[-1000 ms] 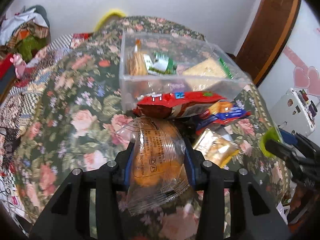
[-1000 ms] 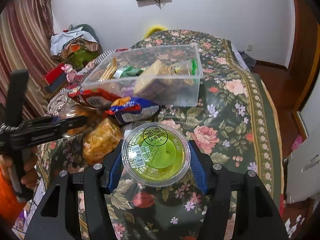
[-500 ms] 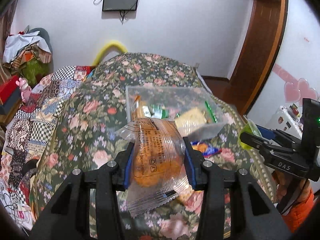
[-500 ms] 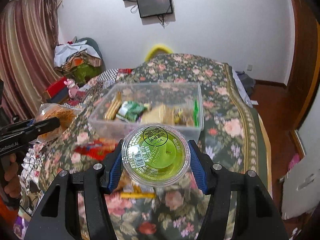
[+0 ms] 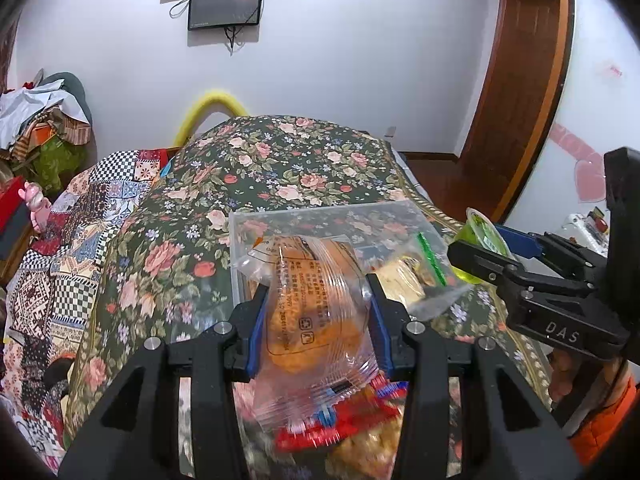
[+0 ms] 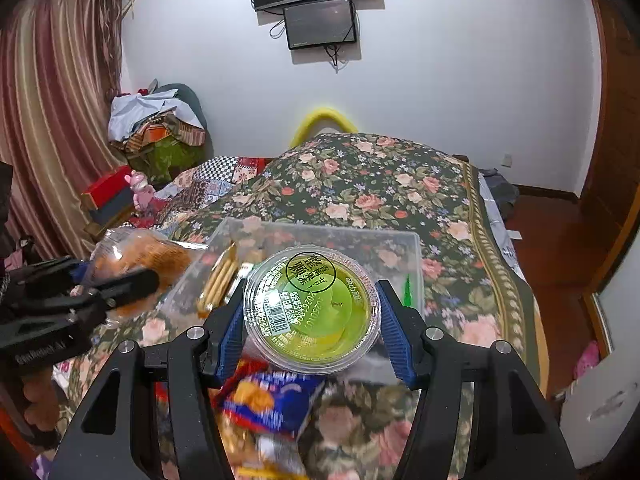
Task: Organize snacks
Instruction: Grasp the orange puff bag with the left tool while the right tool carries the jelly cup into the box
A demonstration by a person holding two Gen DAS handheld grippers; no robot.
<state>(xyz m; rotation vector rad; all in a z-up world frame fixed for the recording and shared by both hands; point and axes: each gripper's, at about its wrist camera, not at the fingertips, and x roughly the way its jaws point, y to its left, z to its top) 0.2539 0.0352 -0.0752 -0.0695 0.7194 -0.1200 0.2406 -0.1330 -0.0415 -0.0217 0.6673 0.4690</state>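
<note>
Left tongs (image 5: 316, 320) pinching a wrapped bun (image 5: 312, 312); right tongs (image 6: 312, 316) pinching a jelly cup (image 6: 312, 312), above the box (image 6: 400, 248) on the bed (image 6: 380, 176).

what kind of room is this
Most likely a bedroom: a bed under a floral cover, a curtain at one side, and a heap of clothes against the wall.

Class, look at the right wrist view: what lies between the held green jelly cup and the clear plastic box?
Nothing lies between them: the green jelly cup, clamped in the right gripper, overlaps the clear plastic box directly behind it.
</note>
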